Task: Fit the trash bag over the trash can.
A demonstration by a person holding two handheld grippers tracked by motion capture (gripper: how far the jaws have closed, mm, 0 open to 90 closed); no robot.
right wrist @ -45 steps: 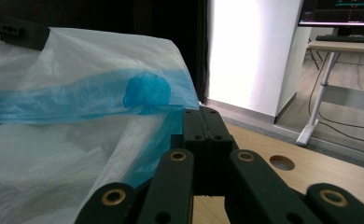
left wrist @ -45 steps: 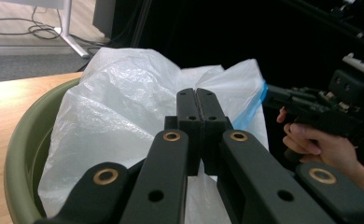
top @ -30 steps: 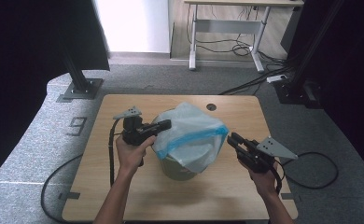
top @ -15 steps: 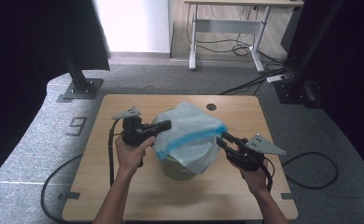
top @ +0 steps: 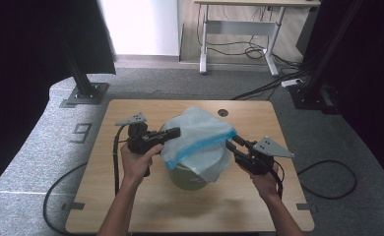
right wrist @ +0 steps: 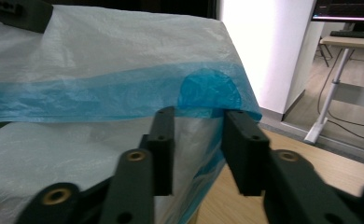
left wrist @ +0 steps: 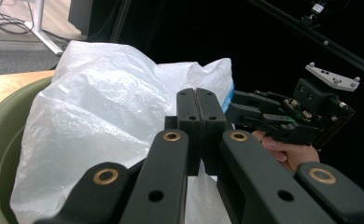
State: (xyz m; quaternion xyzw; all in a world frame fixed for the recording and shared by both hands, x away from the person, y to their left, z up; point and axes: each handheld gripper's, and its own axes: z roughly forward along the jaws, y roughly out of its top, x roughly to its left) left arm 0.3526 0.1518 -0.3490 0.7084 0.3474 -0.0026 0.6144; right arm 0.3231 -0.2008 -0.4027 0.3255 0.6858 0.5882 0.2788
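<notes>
A white plastic bag with a blue band along its edge is draped over an olive-green bin in the middle of the wooden table. My left gripper is at the bag's left edge, shut on the film and holding it up; its jaws are pressed together. My right gripper is at the bag's right corner. Its jaws stand apart, with the blue edge draped at their tips and the film showing in the gap. They have just been closing a little, and the pads are not pressing.
Black cables trail from both grippers across the table and the grey floor. A small round hole lies at the table's far edge. A white desk frame and black stands are beyond the table.
My right gripper has moved left, from clear of the bag up to its right blue corner. The left gripper and the bag's left edge have stayed in place.
</notes>
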